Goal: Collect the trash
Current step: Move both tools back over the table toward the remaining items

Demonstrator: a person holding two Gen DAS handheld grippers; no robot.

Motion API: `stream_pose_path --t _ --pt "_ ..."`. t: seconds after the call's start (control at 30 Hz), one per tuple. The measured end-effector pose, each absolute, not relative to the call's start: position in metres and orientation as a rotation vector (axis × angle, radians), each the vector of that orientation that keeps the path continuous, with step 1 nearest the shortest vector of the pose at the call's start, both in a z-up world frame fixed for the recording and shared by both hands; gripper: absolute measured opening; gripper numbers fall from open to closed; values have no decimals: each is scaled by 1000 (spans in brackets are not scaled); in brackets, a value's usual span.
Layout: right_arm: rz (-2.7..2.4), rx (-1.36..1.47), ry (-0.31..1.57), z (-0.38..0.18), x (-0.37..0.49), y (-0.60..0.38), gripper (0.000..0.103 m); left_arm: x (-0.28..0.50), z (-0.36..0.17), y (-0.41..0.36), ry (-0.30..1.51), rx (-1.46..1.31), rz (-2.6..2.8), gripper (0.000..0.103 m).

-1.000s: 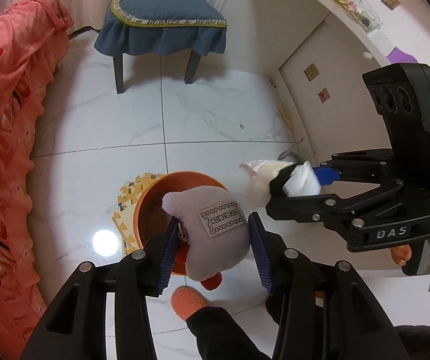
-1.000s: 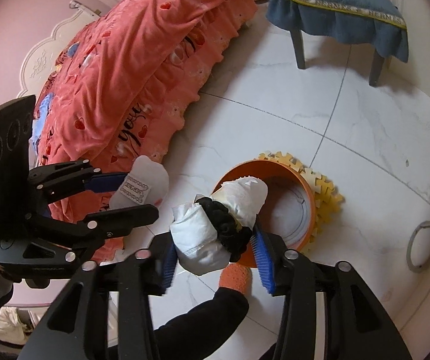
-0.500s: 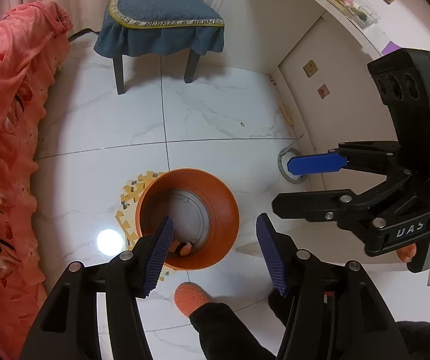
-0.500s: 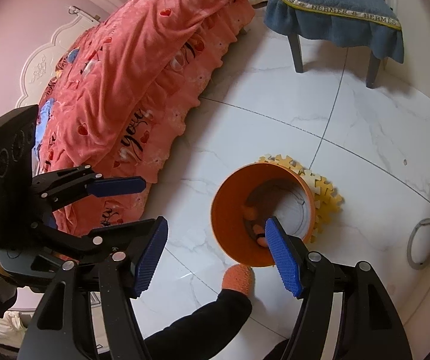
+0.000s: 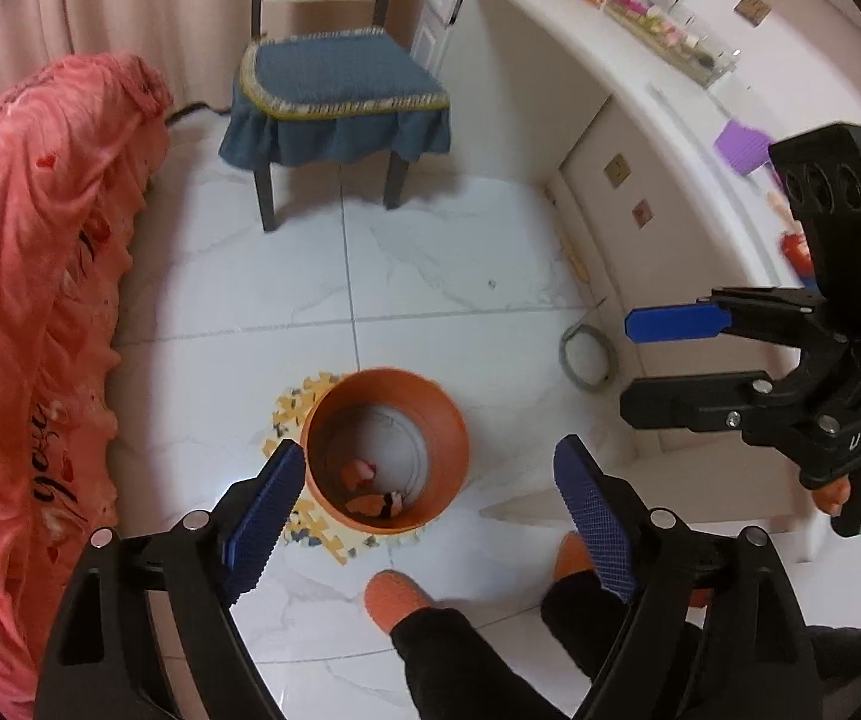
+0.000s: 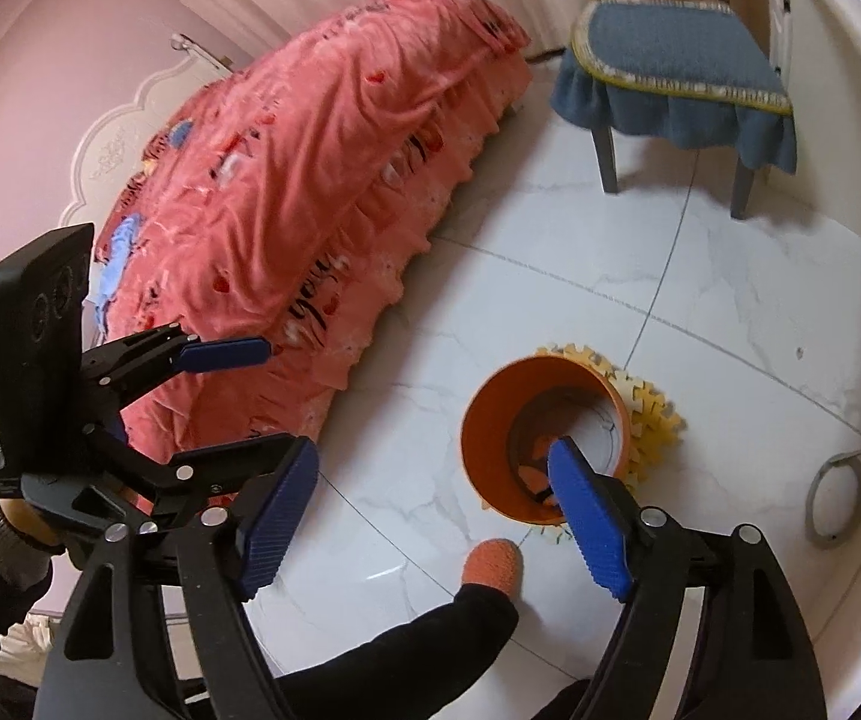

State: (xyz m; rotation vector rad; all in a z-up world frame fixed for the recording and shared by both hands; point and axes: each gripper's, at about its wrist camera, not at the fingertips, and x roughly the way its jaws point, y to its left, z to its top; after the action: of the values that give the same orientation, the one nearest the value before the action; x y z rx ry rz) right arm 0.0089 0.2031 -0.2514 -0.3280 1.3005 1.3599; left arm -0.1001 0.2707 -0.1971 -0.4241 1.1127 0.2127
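Note:
An orange round bin stands on the white tiled floor on a yellow foam mat; small scraps of trash lie at its bottom. It also shows in the right wrist view. My left gripper is open and empty, high above the bin. My right gripper is open and empty, also above the bin. The right gripper shows in the left wrist view at the right, jaws apart. The left gripper shows in the right wrist view at the left, jaws apart.
A bed with a pink cover runs along the left. A chair with a blue cushion stands behind the bin. A white desk is at the right. A grey ring lies on the floor. The person's orange slippers are below.
One second ago the left gripper held a grey plush item and the right a white-and-black bundle over the bin. Both opened and let go. Both grippers have since risen away from the bin.

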Motion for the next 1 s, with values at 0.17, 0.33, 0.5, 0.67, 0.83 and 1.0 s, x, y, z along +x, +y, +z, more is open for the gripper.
stream_pose_path --t 0.17,0.33,0.5,0.67,0.83,1.0 --pt "1375 -290 1260 -204 7 175 83 -95 -161 249 1100 -369 232 92" --pt "1370 -247 1195 -154 9 135 85 -89 -123 225 1062 -326 214 94" --pt "1338 -214 1139 -117 15 88 85 -80 -97 198 1033 -263 183 95" --pt "1283 -173 1093 -91 23 37 85 -67 -75 166 1012 -201 143 97" --pt "1227 -146 1054 -79 35 -8 85 -52 -59 136 984 -162 90 97" --pt "1138 -132 1028 -77 47 -53 85 -27 -57 102 987 -105 20 97"
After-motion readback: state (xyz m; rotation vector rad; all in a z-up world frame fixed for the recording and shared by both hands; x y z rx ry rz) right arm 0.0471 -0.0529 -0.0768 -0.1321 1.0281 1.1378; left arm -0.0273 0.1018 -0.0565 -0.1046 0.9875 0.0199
